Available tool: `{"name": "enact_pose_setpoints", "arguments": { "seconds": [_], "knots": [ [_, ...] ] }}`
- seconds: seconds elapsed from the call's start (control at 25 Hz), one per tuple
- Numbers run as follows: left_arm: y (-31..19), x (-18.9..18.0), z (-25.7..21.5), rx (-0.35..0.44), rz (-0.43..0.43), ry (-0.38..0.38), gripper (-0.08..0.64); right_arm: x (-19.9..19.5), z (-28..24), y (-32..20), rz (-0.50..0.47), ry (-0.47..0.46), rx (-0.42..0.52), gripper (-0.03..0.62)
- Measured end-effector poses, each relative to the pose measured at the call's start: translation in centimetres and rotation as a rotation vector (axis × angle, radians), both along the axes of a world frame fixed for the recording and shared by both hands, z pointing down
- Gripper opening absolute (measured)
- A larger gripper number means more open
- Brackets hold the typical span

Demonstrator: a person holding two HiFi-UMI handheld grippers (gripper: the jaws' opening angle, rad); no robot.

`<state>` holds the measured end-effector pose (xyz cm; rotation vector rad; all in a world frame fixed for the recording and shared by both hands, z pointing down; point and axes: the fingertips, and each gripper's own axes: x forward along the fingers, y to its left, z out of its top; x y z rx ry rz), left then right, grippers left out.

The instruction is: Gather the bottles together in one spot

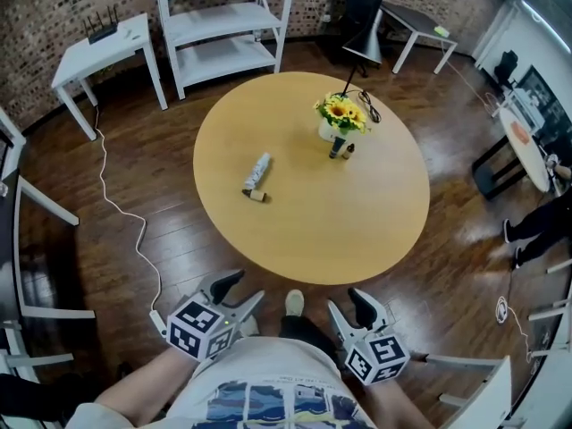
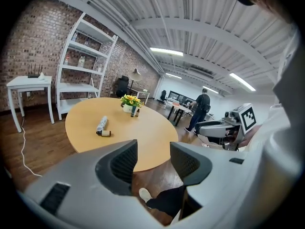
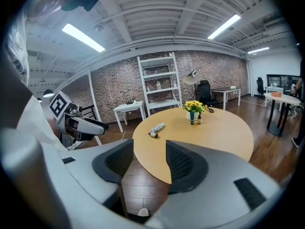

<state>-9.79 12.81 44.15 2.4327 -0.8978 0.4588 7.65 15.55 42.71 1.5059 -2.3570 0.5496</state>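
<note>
A: How far along am I?
B: Not started, I'd say. A pale bottle [image 1: 257,172] lies left of centre on the bench [image 1: 340,222]. A dark bottle [image 1: 337,147] & a smaller bottle [image 1: 349,148] stand by the flowers [image 1: 340,113], up right, well apart from it.
A: Hands?
B: You hold both low at frame bottom, short of the bench. Your left hand-held gripper [image 1: 239,290] & right hand-held gripper [image 1: 347,302]: jaws apart, nothing btwn.

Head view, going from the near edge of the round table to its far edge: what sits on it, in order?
small brown bottle lying down → pale bottle lying down → upright dark bottle → sunflowers in a white pot
</note>
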Motion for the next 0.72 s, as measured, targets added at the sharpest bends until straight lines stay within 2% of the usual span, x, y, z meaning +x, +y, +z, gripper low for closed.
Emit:
{"name": "enact_pose_setpoints", "arguments": {
  "seconds": [0.24,0.44,0.72],
  "knots": [
    [-0.1,-0.2,1.1,-0.017,-0.01,0.002,0.189,-0.2,0.9,-0.1,-0.006,0.001,-0.012,0.235],
    [-1.5,-0.1,1.6,-0.035,-0.028,0.022,0.222,0.2,1.2,-0.8,-0.019,0.001,-0.028,0.235],
    [-6.4,0.5,3.8,-0.057,-0.112,0.003,0.222,1.6,2.2,-3.2,-0.051,-0.005,-0.043,0.236]
  ]
}}
